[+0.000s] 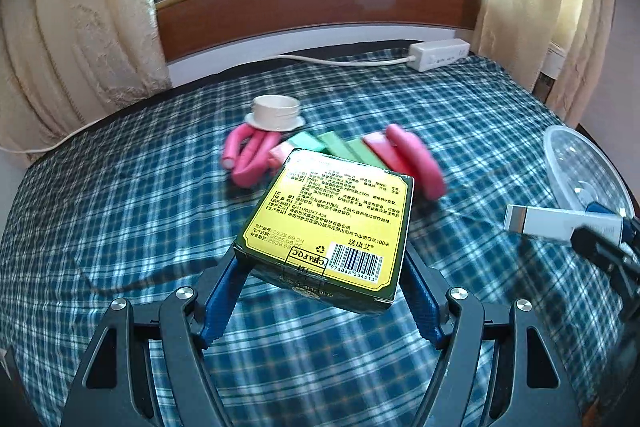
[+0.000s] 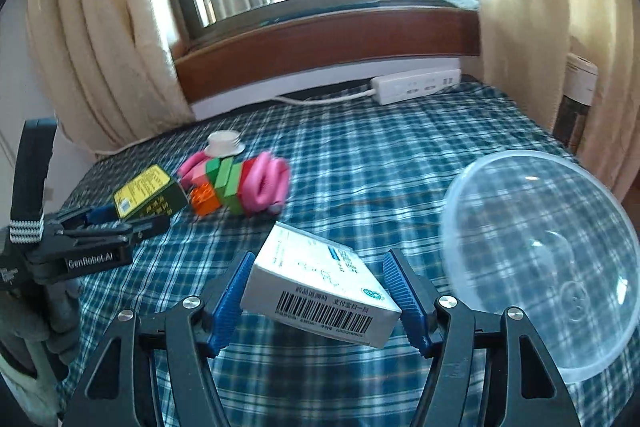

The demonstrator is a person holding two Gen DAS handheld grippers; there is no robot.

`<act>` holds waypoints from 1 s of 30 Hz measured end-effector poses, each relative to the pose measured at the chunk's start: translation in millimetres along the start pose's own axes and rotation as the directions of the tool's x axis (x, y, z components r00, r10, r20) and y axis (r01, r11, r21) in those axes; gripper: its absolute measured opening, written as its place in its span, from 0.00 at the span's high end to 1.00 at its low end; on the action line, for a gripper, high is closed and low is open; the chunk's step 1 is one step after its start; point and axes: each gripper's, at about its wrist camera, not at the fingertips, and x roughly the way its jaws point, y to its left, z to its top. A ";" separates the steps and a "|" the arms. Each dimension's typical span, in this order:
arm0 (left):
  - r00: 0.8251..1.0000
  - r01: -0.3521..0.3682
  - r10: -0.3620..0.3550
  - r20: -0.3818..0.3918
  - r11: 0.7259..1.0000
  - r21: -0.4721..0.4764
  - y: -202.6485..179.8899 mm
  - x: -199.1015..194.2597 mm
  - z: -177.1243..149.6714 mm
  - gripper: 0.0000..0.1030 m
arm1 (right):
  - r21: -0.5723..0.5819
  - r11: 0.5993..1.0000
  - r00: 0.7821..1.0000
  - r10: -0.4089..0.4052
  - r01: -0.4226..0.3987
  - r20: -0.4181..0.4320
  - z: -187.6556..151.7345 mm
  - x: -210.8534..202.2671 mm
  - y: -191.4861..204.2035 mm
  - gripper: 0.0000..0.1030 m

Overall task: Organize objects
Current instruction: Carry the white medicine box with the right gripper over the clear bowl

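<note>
While clamping yellow-green box [image 1: 332, 223] in left gripper [image 1: 322, 291] and white medicine box [image 2: 320, 287] in right gripper [image 2: 318, 297], swing right toward clear plastic bowl [image 2: 540, 259]; keep level, release low inside.

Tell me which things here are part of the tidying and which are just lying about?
Part of the job: green-and-yellow box, white box, clear bowl, pink rollers, toy bricks, white cap.

Lying about: power strip, curtains.
</note>
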 end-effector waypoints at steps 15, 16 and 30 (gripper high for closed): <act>0.998 0.062 -0.062 -0.004 0.992 0.108 -76.9 4.3 16.3 0.28 | 0.220 0.975 0.997 -0.011 -0.007 0.078 7.1 -31.5 -94.6 0.57; 0.998 0.066 -0.065 -0.006 0.992 0.112 -80.6 5.6 17.0 0.28 | 0.221 0.975 0.997 -0.005 -0.011 0.071 4.9 -30.0 -96.7 0.57; 0.997 0.083 -0.081 -0.018 0.991 0.107 -89.2 13.8 19.3 0.28 | 0.304 0.940 0.987 0.158 -0.153 0.008 -26.1 -24.5 -75.8 0.42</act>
